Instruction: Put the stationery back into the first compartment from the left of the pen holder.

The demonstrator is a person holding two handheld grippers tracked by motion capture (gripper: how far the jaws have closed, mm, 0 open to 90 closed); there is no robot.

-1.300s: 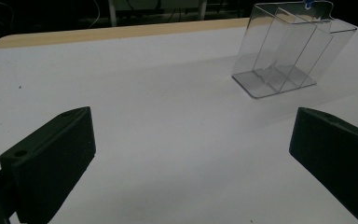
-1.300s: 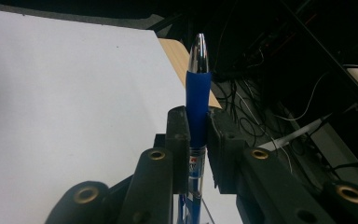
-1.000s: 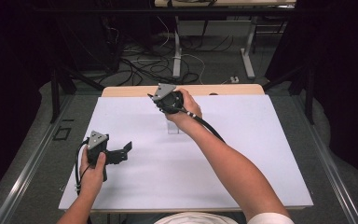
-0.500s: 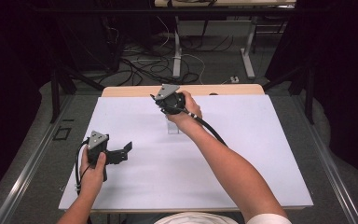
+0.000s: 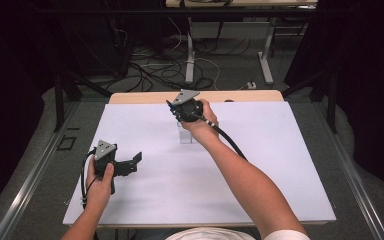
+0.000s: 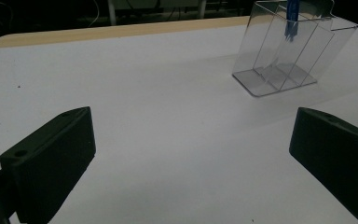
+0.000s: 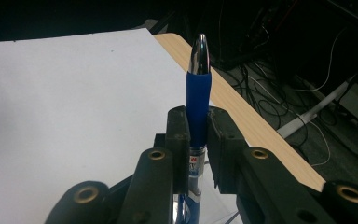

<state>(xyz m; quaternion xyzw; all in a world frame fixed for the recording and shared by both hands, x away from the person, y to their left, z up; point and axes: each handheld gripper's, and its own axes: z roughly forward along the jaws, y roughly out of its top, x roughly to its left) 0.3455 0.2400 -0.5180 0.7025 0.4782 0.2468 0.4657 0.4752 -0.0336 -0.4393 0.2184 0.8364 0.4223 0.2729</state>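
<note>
Right gripper (image 7: 198, 140): its jaws are clamping a blue pen (image 7: 198, 100) by the blue grip section, with the silver tip pointing away past the jaw ends. In the right gripper view the pen's lower barrel is running down between the jaw arms. In the high view this gripper (image 5: 172, 107) is hovering at the far middle of the white table surface (image 5: 280, 165), near the wooden far edge (image 5: 140, 97), directly over a clear plastic holder (image 5: 185, 135).

The left gripper view is showing the clear holder (image 6: 291, 51) standing upright on the white surface, divided into compartments, with the blue pen (image 6: 291, 18) hanging at its open top. Whether the pen is touching the holder cannot be told.

Left gripper (image 6: 191, 154): its jaws are standing wide apart with nothing between them, pointing across the table toward the holder. In the high view the left hand (image 5: 97, 182) is holding it (image 5: 135, 162) low over the near left part of the surface, well apart from the holder.
</note>
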